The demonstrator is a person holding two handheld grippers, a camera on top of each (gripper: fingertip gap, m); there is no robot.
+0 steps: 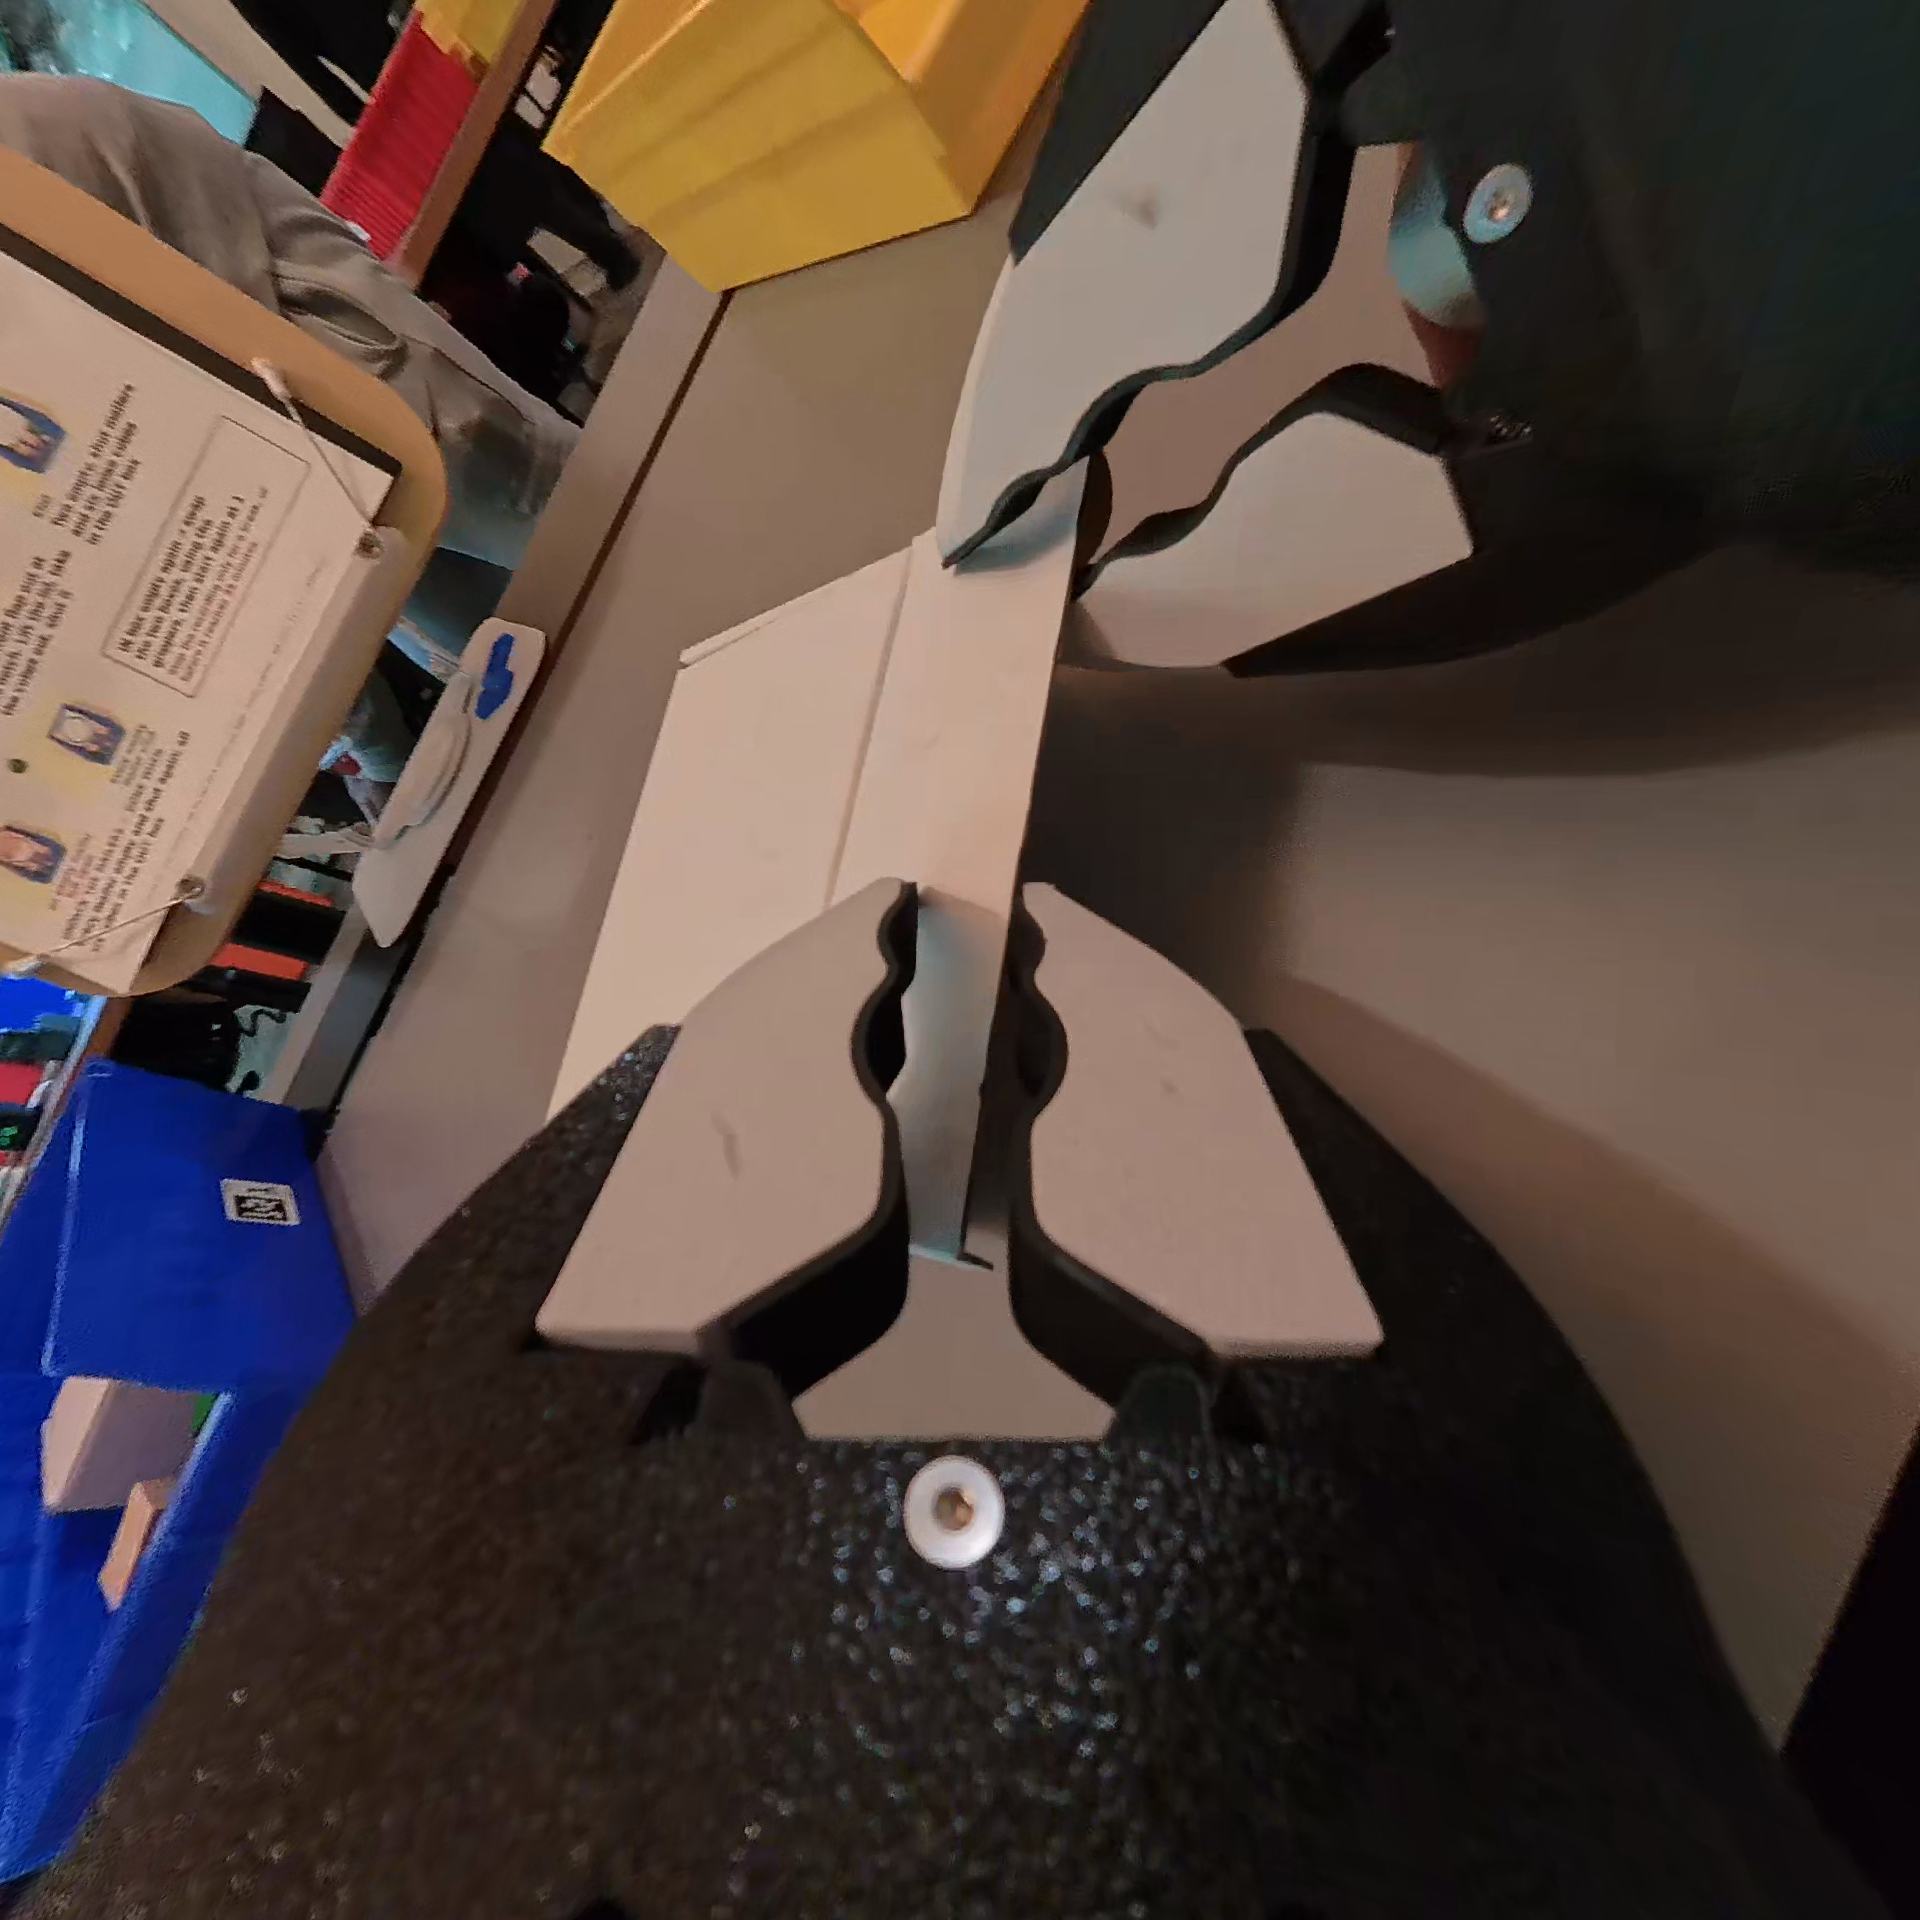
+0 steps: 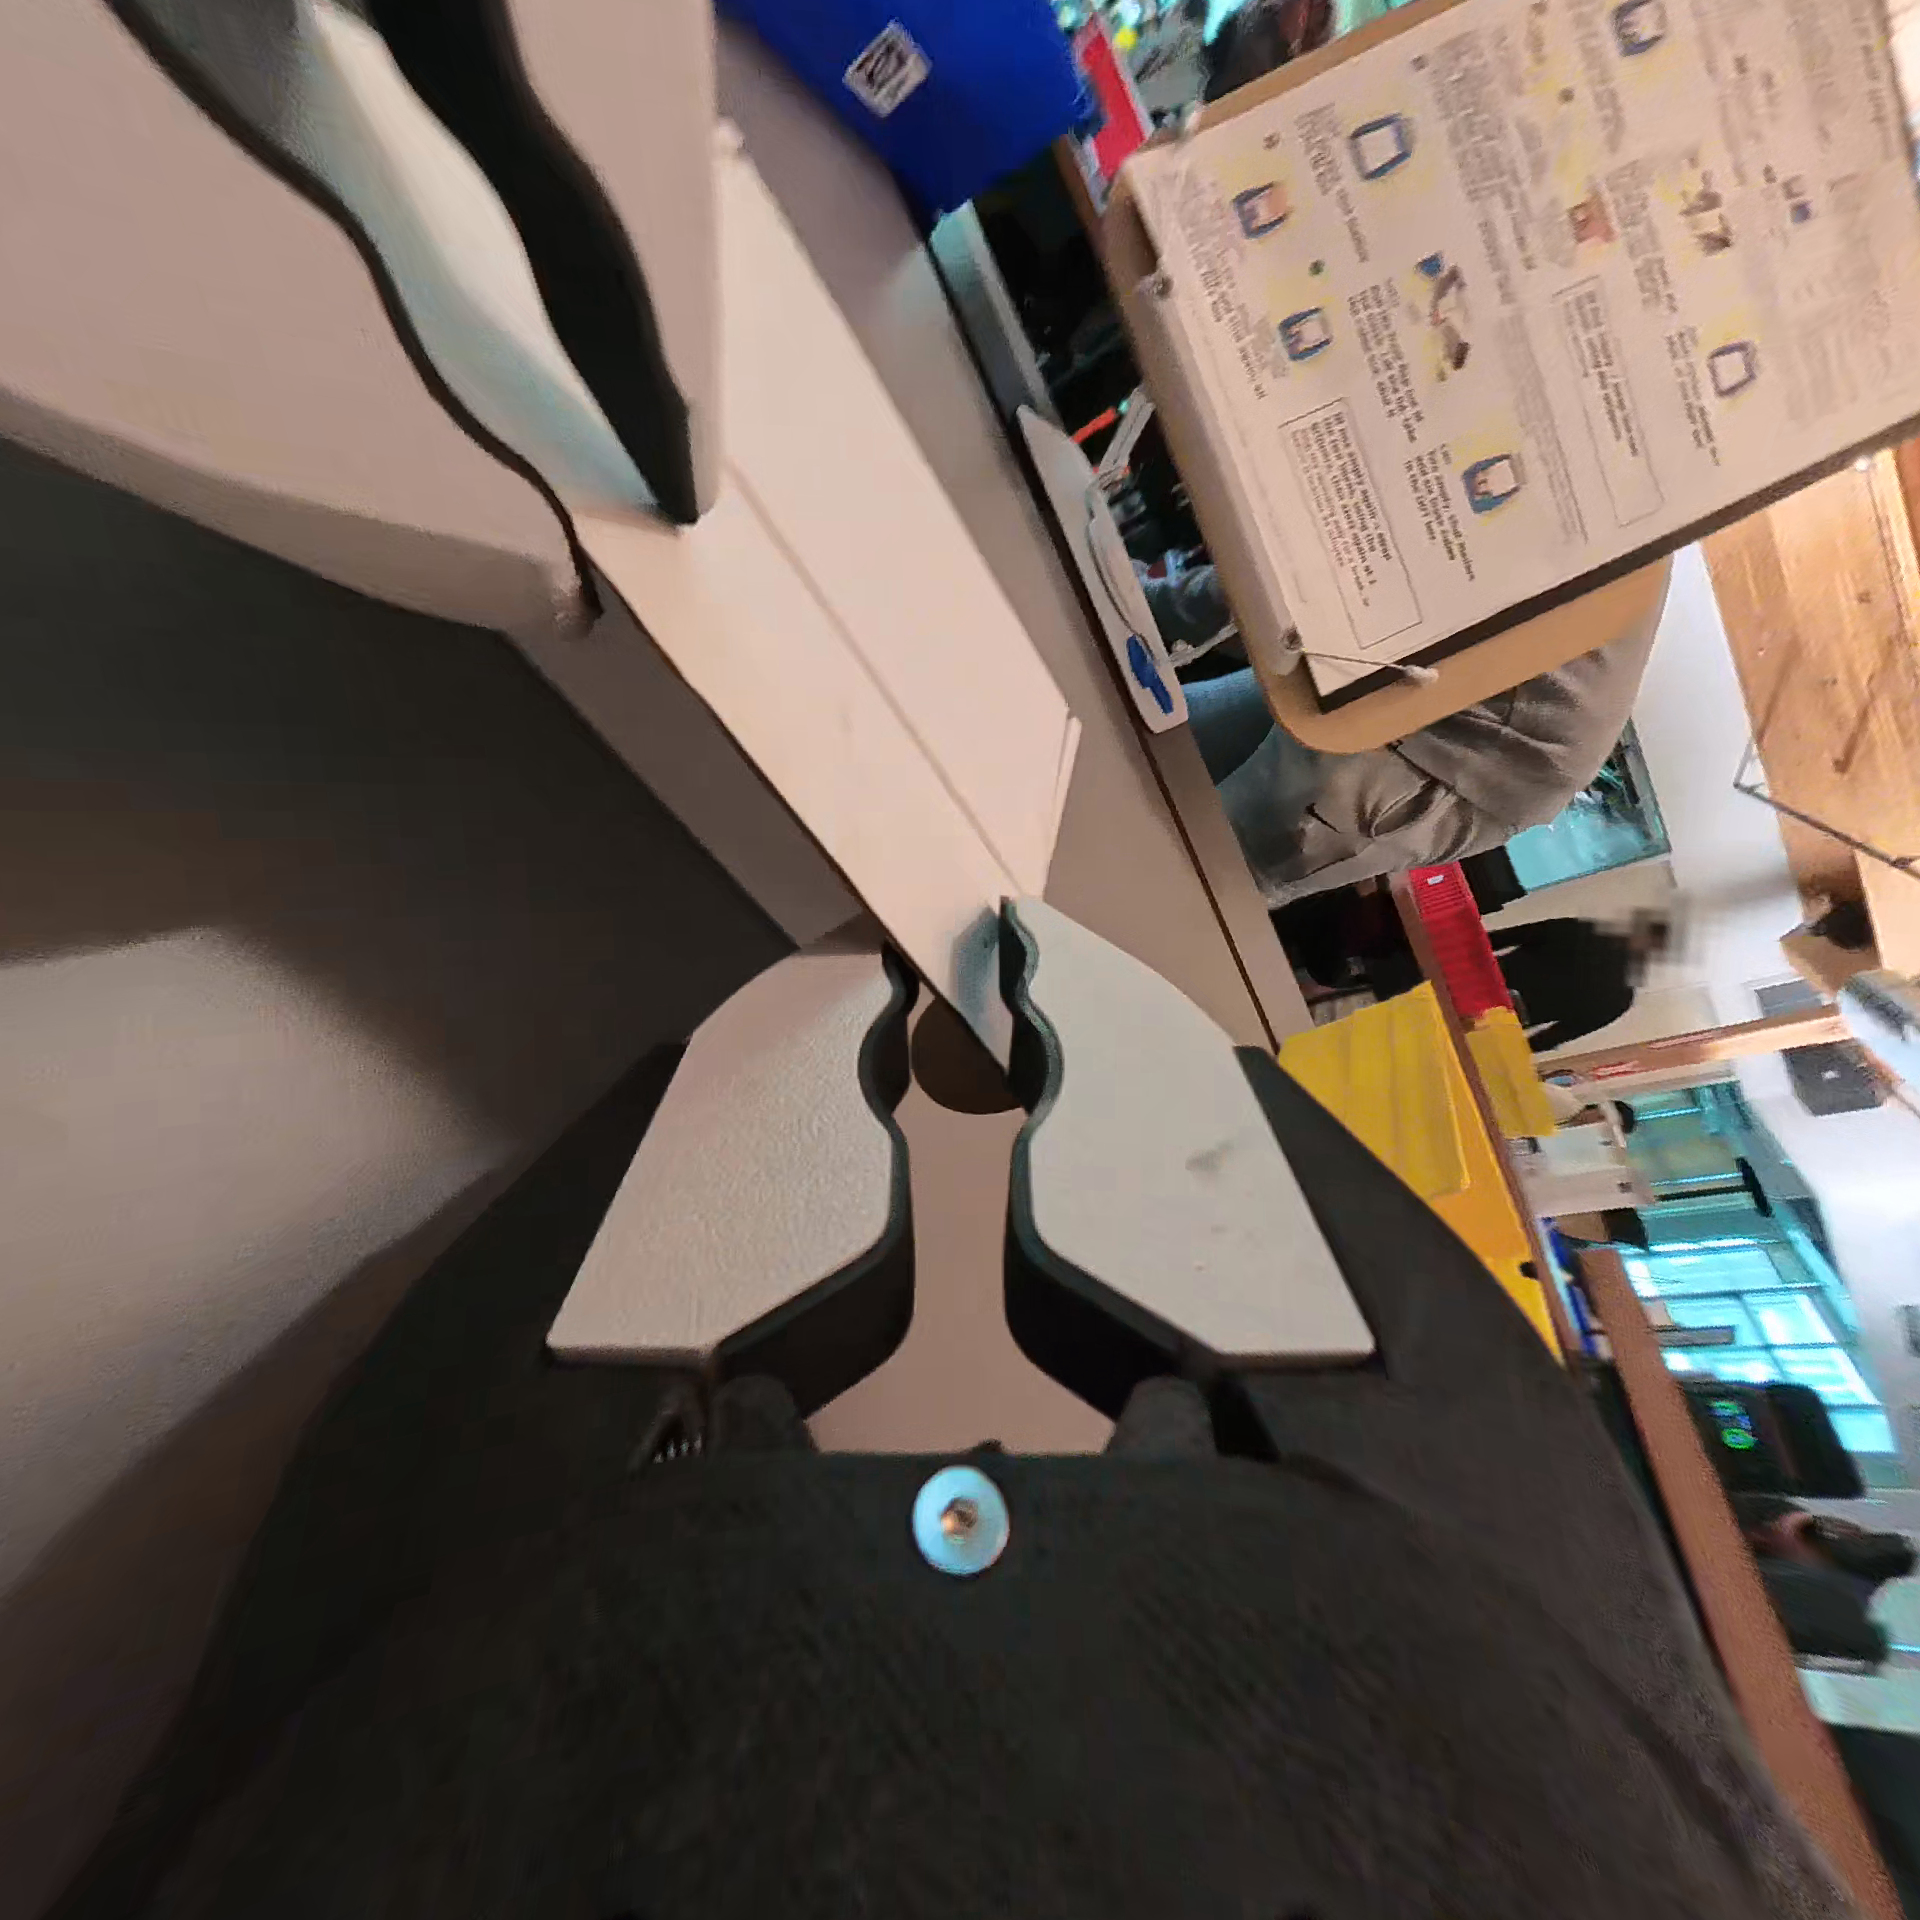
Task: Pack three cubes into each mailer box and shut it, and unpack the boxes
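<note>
A white mailer box (image 1: 769, 790) lies on the grey table (image 1: 1455, 1039). A narrow flap (image 1: 977, 727) stands up along its long side. My left gripper (image 1: 966, 904) is shut on the near end of that flap. My right gripper (image 1: 1039, 530) comes in from the upper right and pinches the flap's far end. In the right wrist view my right gripper (image 2: 951, 935) is shut on the flap edge of the box (image 2: 862, 665), and the left gripper (image 2: 623, 540) holds the other end. The box's inside is hidden. Two pale wooden cubes (image 1: 99, 1439) lie in a blue bin (image 1: 156, 1299).
A yellow bin (image 1: 790, 135) stands at the table's far end and also shows in the right wrist view (image 2: 1392, 1122). A printed sheet on a board (image 1: 135, 644) hangs beyond the table edge. A white tag with a blue mark (image 1: 488, 707) sits by that edge. One gripper's finger ends stand about 7 cm off the other's.
</note>
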